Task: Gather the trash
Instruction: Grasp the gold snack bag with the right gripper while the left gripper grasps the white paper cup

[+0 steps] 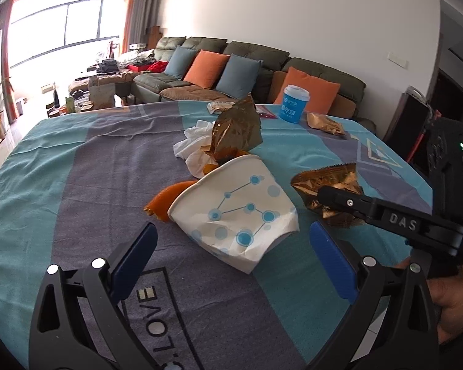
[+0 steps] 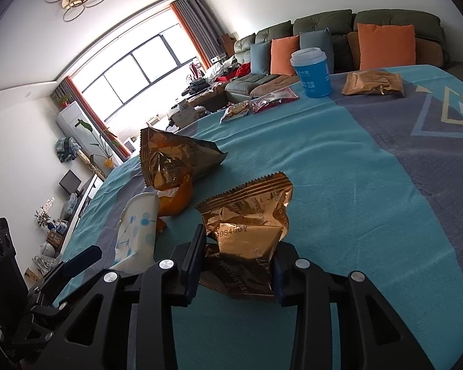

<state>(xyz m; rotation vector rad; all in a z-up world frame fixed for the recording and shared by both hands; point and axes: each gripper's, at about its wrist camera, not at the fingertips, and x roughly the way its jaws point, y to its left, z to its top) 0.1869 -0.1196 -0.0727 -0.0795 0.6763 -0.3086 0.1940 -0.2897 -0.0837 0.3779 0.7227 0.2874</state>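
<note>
Sunlit living-room counter [image 1: 77,160]: right hand-held gripper [image 2: 237,265] clamps crinkled gold foil wrapper [image 2: 250,222] for disposal, left hand-held gripper [image 1: 231,256] spread wide toward crushed white paper cup [image 1: 234,212].

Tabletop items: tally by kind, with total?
Gold foil wrappers: 4
Paper cups: 2, crushed white, upright blue
Crumpled tissue: 1
Orange peel: 1
Red clear-plastic packet: 1
Total: 9
</note>
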